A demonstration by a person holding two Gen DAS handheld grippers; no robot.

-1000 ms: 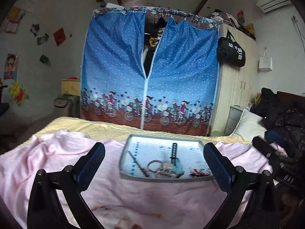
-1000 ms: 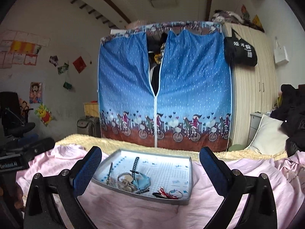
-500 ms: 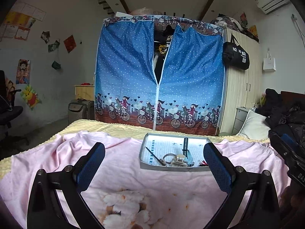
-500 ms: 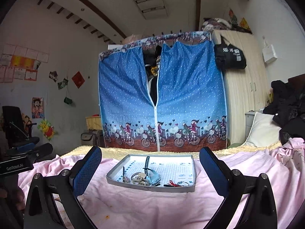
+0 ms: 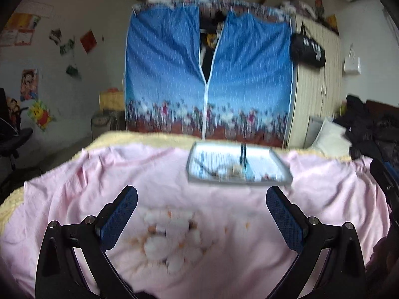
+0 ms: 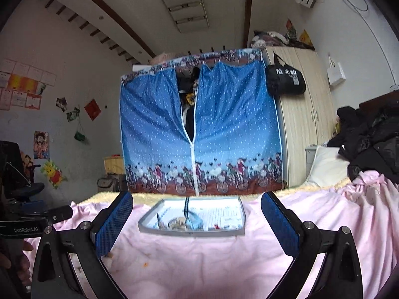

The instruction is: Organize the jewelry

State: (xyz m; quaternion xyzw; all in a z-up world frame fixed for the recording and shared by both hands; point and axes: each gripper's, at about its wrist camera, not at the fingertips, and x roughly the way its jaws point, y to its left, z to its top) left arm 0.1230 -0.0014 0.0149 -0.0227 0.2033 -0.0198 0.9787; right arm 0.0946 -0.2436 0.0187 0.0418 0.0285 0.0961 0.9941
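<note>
Hovering over the pink floral bedsheet point(image 5: 124, 174), your left gripper point(image 5: 201, 214) gaped wide and empty; the shallow grey rectangular tray point(image 6: 192, 231) of tangled jewelry point(image 6: 184, 221) lay ahead, well apart. Your right gripper point(image 6: 197, 220), equally wide, carried nothing. Soft bedding risked tipping the tray; tangled pieces risked lifting together.

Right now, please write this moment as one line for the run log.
left gripper: open, empty | right gripper: open, empty | tray: on pink blanket, jewelry inside, untouched
</note>
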